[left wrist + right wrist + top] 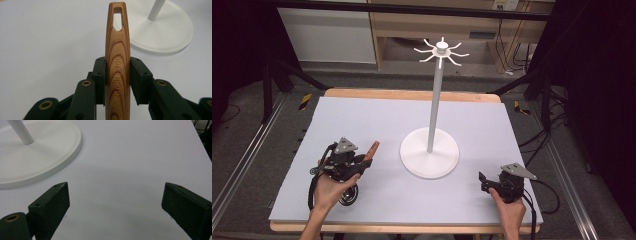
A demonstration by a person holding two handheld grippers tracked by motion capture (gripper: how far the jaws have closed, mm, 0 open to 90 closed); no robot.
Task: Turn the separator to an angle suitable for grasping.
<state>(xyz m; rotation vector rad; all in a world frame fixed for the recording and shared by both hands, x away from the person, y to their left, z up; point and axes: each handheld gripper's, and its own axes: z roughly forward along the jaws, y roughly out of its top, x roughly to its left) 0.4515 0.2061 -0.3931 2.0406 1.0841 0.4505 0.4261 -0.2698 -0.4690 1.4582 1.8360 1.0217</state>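
A wooden kitchen tool handle [117, 57], with a hanging slot at its tip and engraved lettering, is clamped between the jaws of my left gripper [117, 67]. From above, that left gripper [362, 162] is held at the table's left front, the wooden handle [372, 149] sticking out toward the white stand [430, 152]. The stand has a round base [170, 30], a tall pole and a ring of hooks [441, 51] at the top. My right gripper [115, 200] stands open over bare table; seen from above, the right gripper [483, 181] is at the right front.
The pale grey table mat [362, 115] lies on a wooden tabletop. The stand's base [37, 152] is up and left of the right jaws. Dark floor, rails and cables surround the table, with wooden shelving behind.
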